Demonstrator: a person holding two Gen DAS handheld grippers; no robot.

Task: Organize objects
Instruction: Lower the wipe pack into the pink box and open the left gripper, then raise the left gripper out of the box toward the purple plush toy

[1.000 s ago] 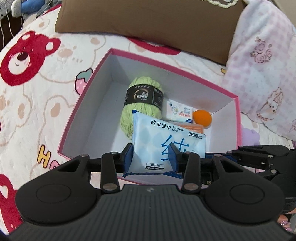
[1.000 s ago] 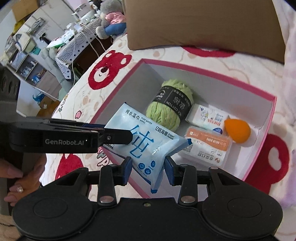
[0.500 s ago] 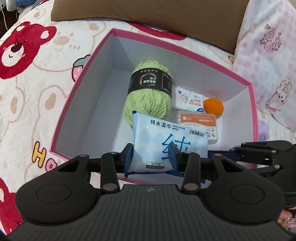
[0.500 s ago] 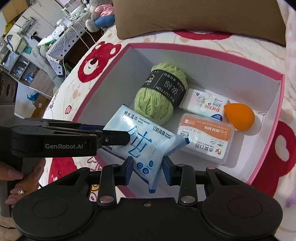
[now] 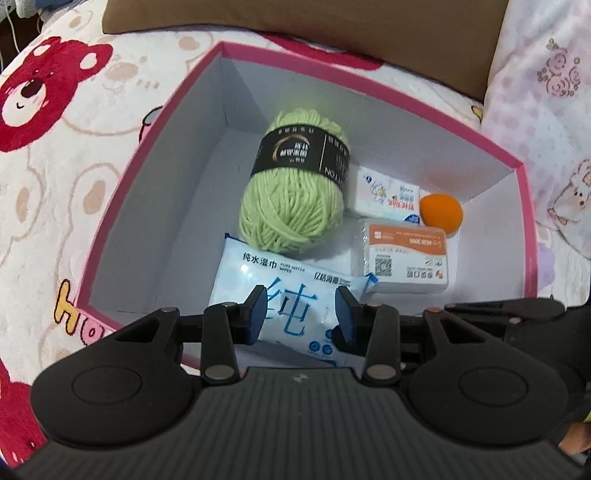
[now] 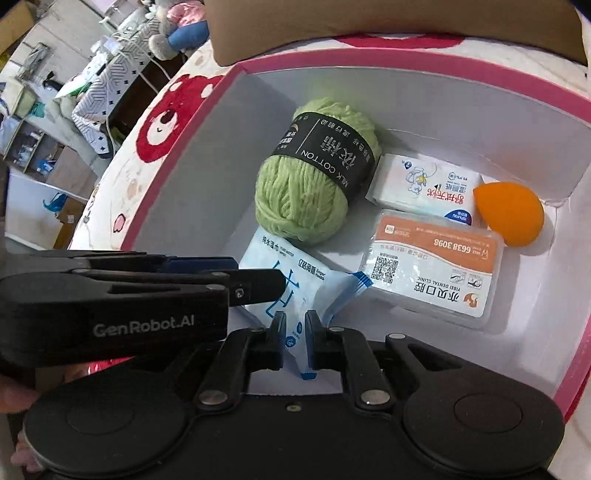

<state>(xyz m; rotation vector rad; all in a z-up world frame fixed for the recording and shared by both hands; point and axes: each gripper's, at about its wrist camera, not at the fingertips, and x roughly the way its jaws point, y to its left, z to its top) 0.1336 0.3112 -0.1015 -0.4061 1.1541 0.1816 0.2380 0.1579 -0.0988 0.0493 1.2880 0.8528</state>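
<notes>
Pink-rimmed box [image 5: 122,184] on a bear-print blanket [image 5: 48,155], white inside, left part of its floor bare. Near the middle, a green yarn ball [image 5: 291,199] with a black band, lying lengthwise toward the far wall. Just in front of it, low over the near part of the box, a pale blue wet-wipes pack [image 5: 288,291], pinched from both sides: left gripper [image 5: 301,314] clamped across the pack's near edge, right gripper [image 6: 295,334] with jaws just drawn together, nipping the pack's thin sealed end. Whether the pack touches the floor: cannot tell. Right of the yarn, a white tissue packet [image 5: 388,201] at the far side and a clear case with an orange label [image 5: 406,258] nearer, touching or almost so. Farthest right, an orange sponge [image 5: 441,212] in the corner, beside the tissue packet. Beyond the box, a brown cushion [image 5: 295,26]; far right, a pink-patterned pillow [image 5: 543,92].
</notes>
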